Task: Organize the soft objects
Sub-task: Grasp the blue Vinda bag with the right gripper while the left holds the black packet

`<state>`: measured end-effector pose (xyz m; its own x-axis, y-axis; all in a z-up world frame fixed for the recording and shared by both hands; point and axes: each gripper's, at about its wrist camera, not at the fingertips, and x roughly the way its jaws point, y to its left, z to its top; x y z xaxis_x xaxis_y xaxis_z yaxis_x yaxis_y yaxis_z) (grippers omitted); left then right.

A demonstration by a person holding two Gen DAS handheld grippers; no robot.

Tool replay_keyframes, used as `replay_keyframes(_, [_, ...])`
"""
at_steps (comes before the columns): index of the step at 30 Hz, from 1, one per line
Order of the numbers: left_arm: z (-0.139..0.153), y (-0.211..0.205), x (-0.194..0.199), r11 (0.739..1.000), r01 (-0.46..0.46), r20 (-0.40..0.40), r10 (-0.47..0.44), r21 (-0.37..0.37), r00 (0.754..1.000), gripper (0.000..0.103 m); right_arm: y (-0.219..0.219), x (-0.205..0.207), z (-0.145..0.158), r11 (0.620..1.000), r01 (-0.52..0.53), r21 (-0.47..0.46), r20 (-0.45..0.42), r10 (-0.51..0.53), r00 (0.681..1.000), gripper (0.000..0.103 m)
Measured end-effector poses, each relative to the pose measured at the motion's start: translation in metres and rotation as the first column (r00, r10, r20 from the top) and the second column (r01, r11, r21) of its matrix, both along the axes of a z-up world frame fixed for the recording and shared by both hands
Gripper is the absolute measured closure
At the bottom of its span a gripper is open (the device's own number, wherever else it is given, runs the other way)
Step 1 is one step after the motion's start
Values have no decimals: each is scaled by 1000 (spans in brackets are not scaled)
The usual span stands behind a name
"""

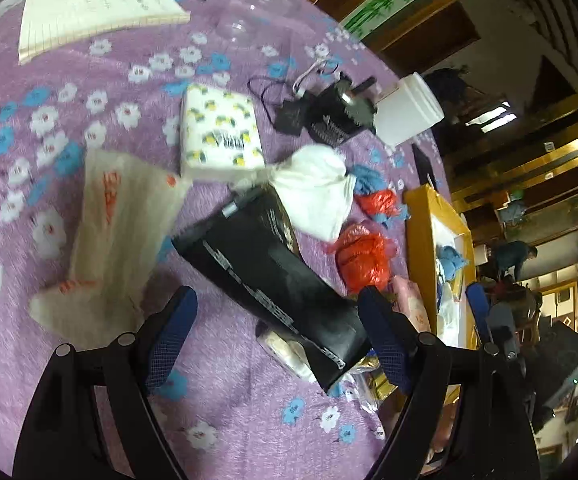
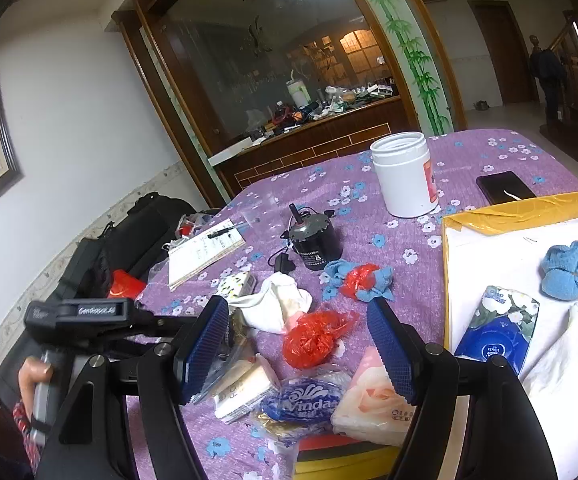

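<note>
Right wrist: two red plastic bags.

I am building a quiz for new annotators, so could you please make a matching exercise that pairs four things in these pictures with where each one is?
Things:
1. blue knitted cloth bundle
2. black pen
3. crumpled red plastic bag
4. white plastic jar

Places:
A. lying on the lined notepad
B. standing upright on the purple flowered tablecloth, near the dark phone
C. inside the yellow-rimmed white tray
D. on the tablecloth ahead of the right gripper

Pairs: 1-C, 2-A, 3-D, 4-B
</note>
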<state>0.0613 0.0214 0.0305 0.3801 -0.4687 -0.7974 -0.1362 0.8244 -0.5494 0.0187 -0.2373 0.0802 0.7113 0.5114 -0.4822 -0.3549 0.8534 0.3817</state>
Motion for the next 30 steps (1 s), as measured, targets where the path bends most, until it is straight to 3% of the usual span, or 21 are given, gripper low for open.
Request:
replay_keyframes(5, [-7,-19,3,998,-36,-16,36,51,999,21,-3,-2,3,1000,18,-6,18,-18,1000,29])
replay_keyframes(8, [-10,-29,18,989,-12,25,9,147,1000,21,-3,-2,2,1000,13,-2,13,-13,1000,29])
replay_keyframes(12, [-14,-27,26,982,20,92,-38,186,995,63,0,-1,2,1000,-1,-10,7,1,1000,29])
replay_keyframes(14, [-6,-27,23,983,46,141,-72,180,987,68,6,-1,-1,999,-26,-23,-8,26,1000,29])
replay_keyframes(21, [25,-31,7,959,-14,327,-82,282,942,68,47,1,-23,967,-158,-202,-108,138,984,29])
replay_keyframes(30, [24,-28,9,964,-15,327,-76,266,942,68,70,2,-54,897,-235,-374,-219,161,962,29])
